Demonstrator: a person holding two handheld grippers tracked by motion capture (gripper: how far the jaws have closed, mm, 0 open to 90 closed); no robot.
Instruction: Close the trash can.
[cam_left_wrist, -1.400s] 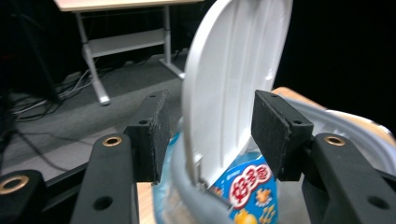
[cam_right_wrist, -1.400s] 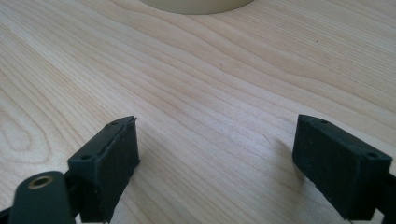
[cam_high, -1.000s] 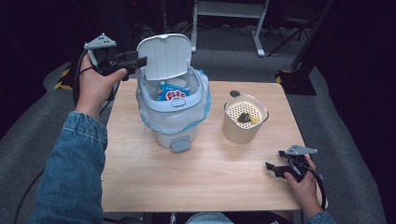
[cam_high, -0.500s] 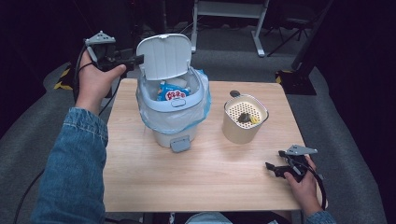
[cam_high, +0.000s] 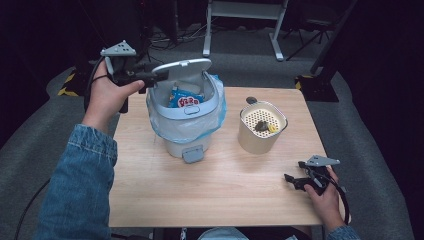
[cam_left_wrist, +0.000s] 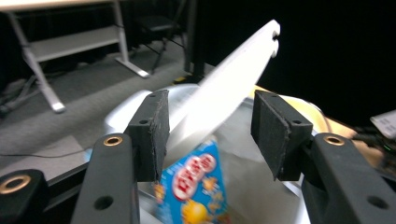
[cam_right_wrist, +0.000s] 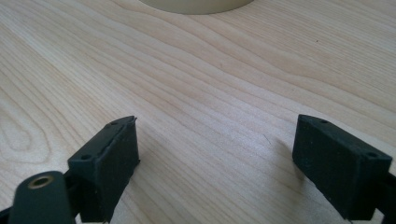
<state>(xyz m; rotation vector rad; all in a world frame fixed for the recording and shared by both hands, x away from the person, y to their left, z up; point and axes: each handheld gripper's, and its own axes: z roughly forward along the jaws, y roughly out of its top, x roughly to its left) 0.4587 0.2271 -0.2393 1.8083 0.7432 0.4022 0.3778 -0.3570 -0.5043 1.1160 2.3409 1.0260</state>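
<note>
A white pedal bin (cam_high: 184, 131) with a blue liner stands on the wooden table (cam_high: 225, 195). A blue snack packet (cam_high: 186, 98) (cam_left_wrist: 198, 186) stands inside it. The bin's lid (cam_high: 182, 67) (cam_left_wrist: 224, 88) leans forward, half lowered over the opening. My left gripper (cam_high: 152, 80) (cam_left_wrist: 212, 133) is at the lid's left edge. The lid's rim passes between its open jaws, and the pads (cam_left_wrist: 152, 128) do not press on it. These jaws have just been closing a little. My right gripper (cam_high: 292, 180) (cam_right_wrist: 215, 168) rests open on the table at the front right, with nothing between its jaws.
A cream pot (cam_high: 261, 131) (cam_right_wrist: 196, 4) with a perforated insert and some scraps in it stands right of the bin. Bare wood lies between the pot and the right gripper. Dark floor and a desk frame (cam_high: 245, 20) lie beyond the table.
The lid has swung from upright to leaning over the bin. My left gripper has followed it right and slightly down. The right hand has stayed in place.
</note>
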